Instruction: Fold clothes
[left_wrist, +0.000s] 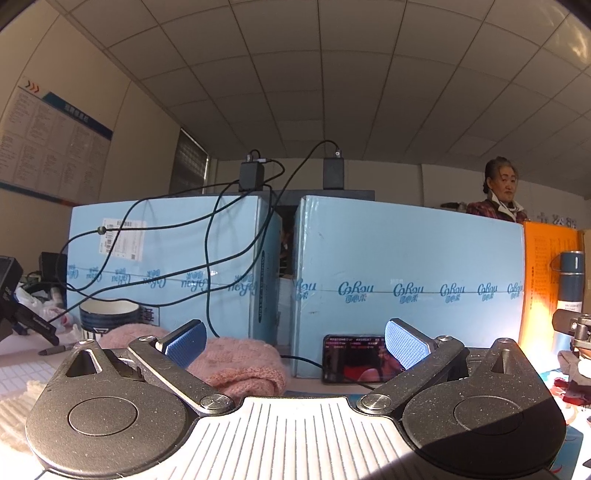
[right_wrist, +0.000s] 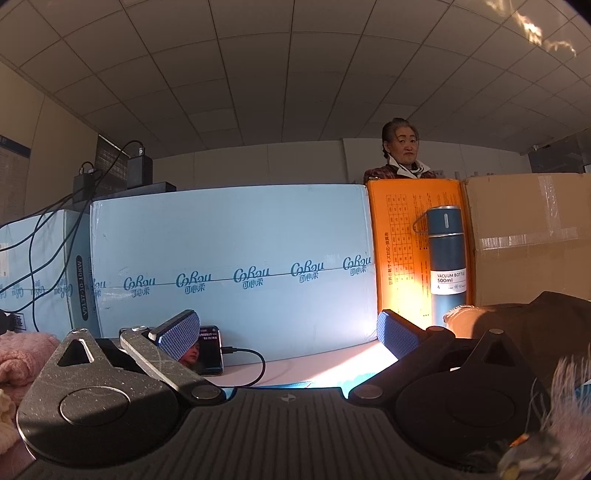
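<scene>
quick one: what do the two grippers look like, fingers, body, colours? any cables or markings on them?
Both share one design. Left gripper: blue cross-hatched pads on grey metal link arms with round pivot screws, two dark round discs, and a pale ribbed centre plate in sunlight. Right gripper: same blue pads and links, but its ribbed plate looks dark, with a small round emblem. No cables show on either.

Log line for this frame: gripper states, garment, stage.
left gripper: open, empty | right gripper: open, empty | pink knit garment: bunched on table, ungrasped | stage: fold not yet begun
</scene>
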